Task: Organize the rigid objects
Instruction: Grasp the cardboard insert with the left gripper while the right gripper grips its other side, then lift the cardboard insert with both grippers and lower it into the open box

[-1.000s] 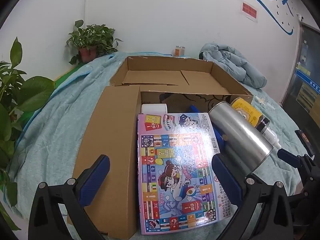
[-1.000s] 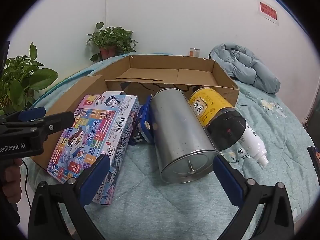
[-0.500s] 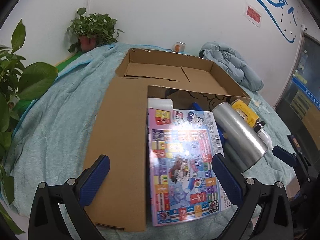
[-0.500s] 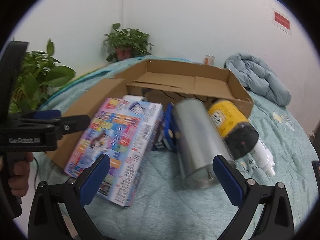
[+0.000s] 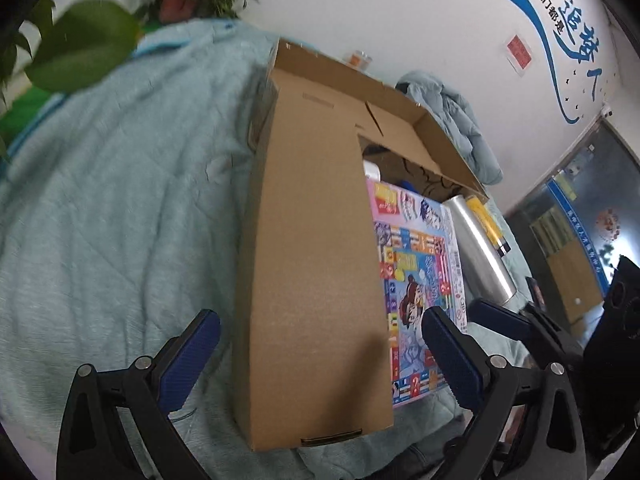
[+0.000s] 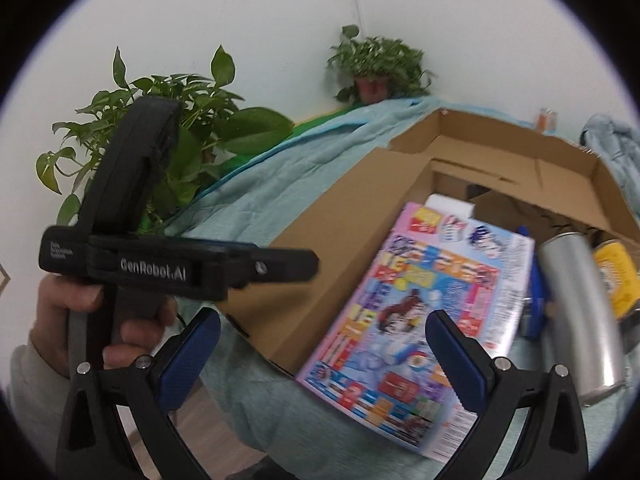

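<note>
Hovering, both empty | left gripper [image 5: 316, 344] spread wide — straddling flap of cardboard box [image 5: 312, 280] | right gripper [image 6: 322, 346] spread over game box [image 6: 416, 304] | game box leans on cardboard box, steel tumbler [image 6: 580, 312] just beside it

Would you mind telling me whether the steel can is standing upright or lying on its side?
Lying on its side: the steel can rests lengthwise on the blanket, its round end facing the camera.
</note>
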